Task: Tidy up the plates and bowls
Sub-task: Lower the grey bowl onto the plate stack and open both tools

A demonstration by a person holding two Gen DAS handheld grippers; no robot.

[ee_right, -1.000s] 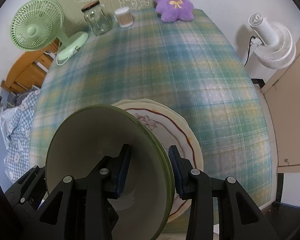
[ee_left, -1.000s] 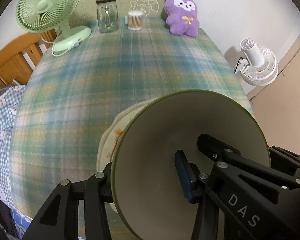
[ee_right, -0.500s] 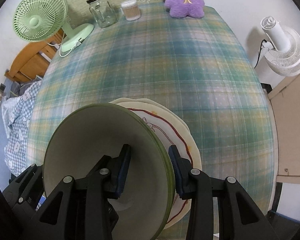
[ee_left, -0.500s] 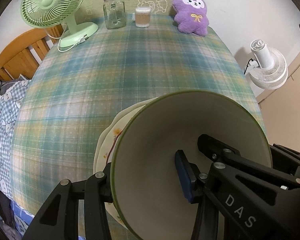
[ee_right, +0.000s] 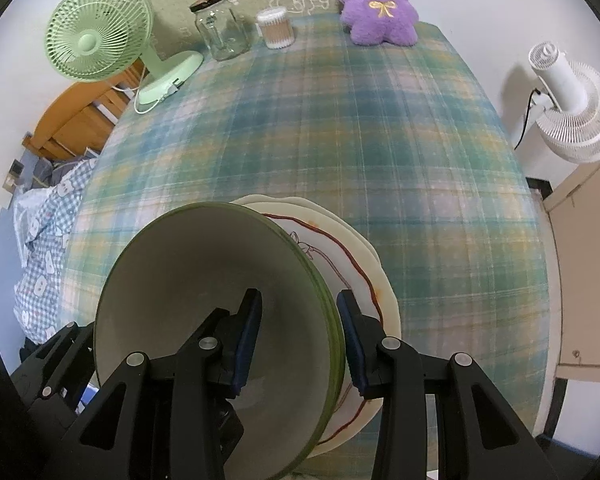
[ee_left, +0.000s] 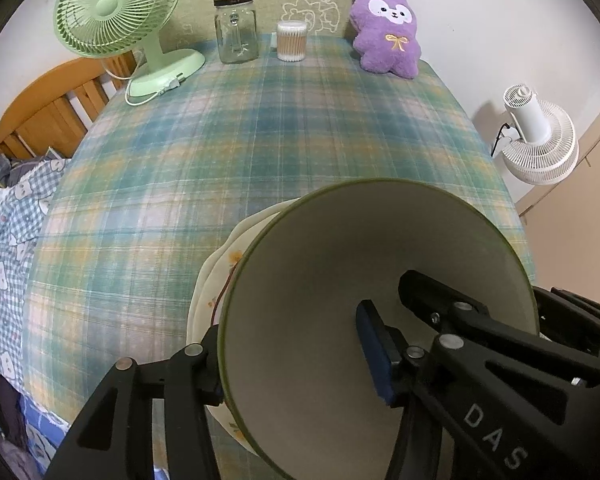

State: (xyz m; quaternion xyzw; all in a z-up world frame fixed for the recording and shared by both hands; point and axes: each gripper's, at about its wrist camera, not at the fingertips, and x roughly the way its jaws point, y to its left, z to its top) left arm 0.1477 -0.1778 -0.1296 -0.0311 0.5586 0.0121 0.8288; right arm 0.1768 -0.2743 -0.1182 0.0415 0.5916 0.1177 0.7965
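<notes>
- The left gripper (ee_left: 296,364) straddles the left rim of a green-edged bowl (ee_left: 364,280); its jaws have just been opening, and the inner pad now stands clear of the wall.
- The right gripper (ee_right: 298,344) grasps the bowl's opposite rim, pads pressing both sides.
- The bowl sits tilted just over a stack of cream plates (ee_right: 364,264), directly beneath both grippers, on a plaid tablecloth (ee_left: 260,140).
</notes>
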